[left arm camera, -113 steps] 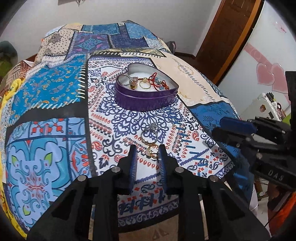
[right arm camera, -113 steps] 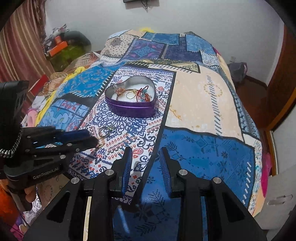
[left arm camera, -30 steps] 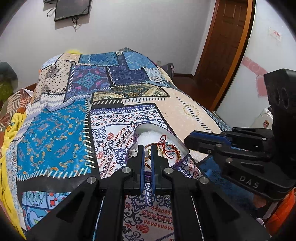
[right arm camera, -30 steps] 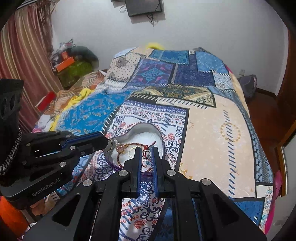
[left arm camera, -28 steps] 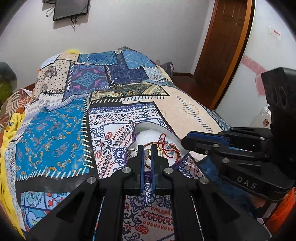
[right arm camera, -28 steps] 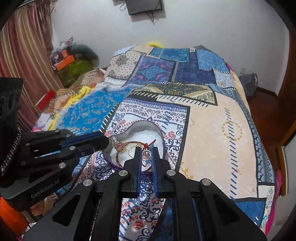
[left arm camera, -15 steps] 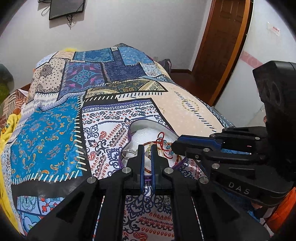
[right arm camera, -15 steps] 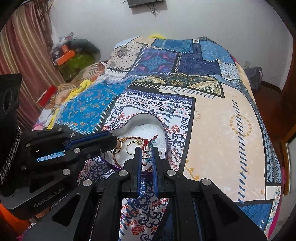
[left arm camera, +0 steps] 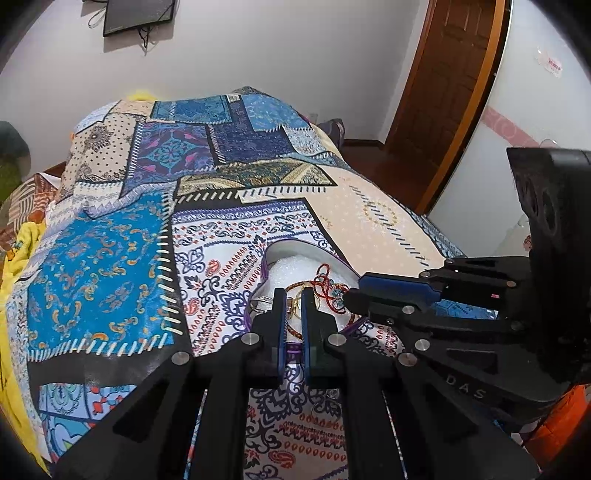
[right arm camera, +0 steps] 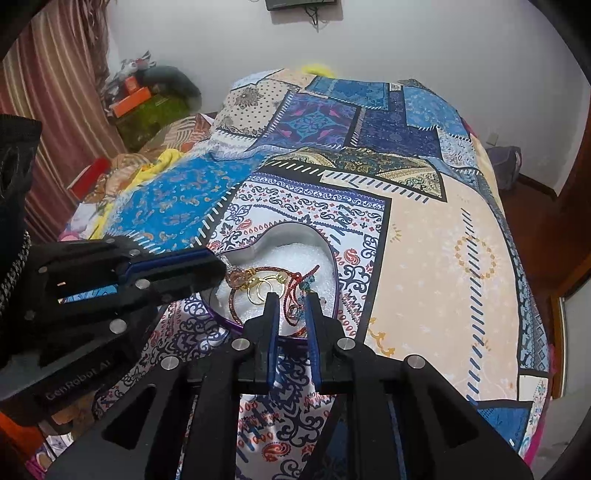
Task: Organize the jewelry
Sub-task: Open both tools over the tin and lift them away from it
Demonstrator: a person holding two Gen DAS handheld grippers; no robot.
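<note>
A purple heart-shaped tin (right arm camera: 332,273) lined with white foam sits on the patchwork bedspread (right arm camera: 443,258). In it lie a red braided bracelet (right arm camera: 236,299), gold rings (right arm camera: 264,286) and a red cord with blue beads (right arm camera: 306,282). It also shows in the left wrist view (left arm camera: 295,266). My left gripper (left arm camera: 293,295) hovers over the tin's near edge, jaws nearly closed with a gold ring (left arm camera: 291,304) between the tips. My right gripper (right arm camera: 291,299) hovers over the tin's near rim, jaws slightly parted, with nothing held.
More jewelry lies on the bedspread near the front edge (left arm camera: 332,393). A wooden door (left arm camera: 450,85) stands at right. A curtain (right arm camera: 48,96) and clutter (right arm camera: 144,107) are to the left of the bed. A wall screen (left arm camera: 138,14) hangs behind.
Both grippers rose from the bedspread's front to the tin. The left jaws closed on a ring from the cloth. The right jaws narrowed, then parted slightly over the tin.
</note>
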